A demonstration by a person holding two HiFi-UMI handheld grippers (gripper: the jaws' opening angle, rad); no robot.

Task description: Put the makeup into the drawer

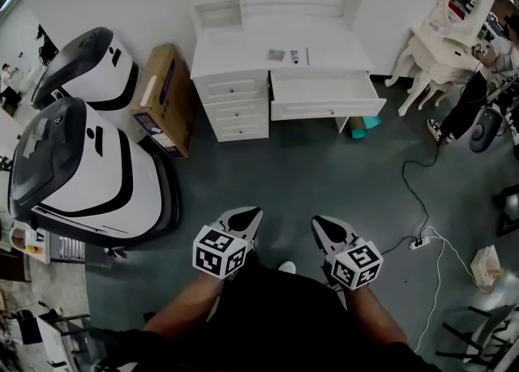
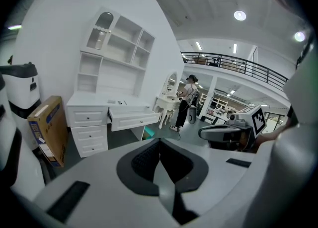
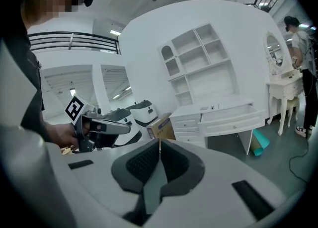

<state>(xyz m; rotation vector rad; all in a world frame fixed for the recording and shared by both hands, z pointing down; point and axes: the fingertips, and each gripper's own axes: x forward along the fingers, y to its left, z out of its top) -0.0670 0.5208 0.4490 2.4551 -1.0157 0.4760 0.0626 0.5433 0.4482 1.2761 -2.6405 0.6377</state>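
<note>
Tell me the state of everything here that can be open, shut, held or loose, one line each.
left tongs: shut, empty.
right tongs: shut, empty.
wide desk drawer: pulled open.
three small drawers: closed.
makeup: lying loose on the desktop, not yet in the drawer.

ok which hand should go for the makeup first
Right, probably: left gripper and right gripper are both shut, empty, equally far, but the right one faces the open drawer near the makeup.
</note>
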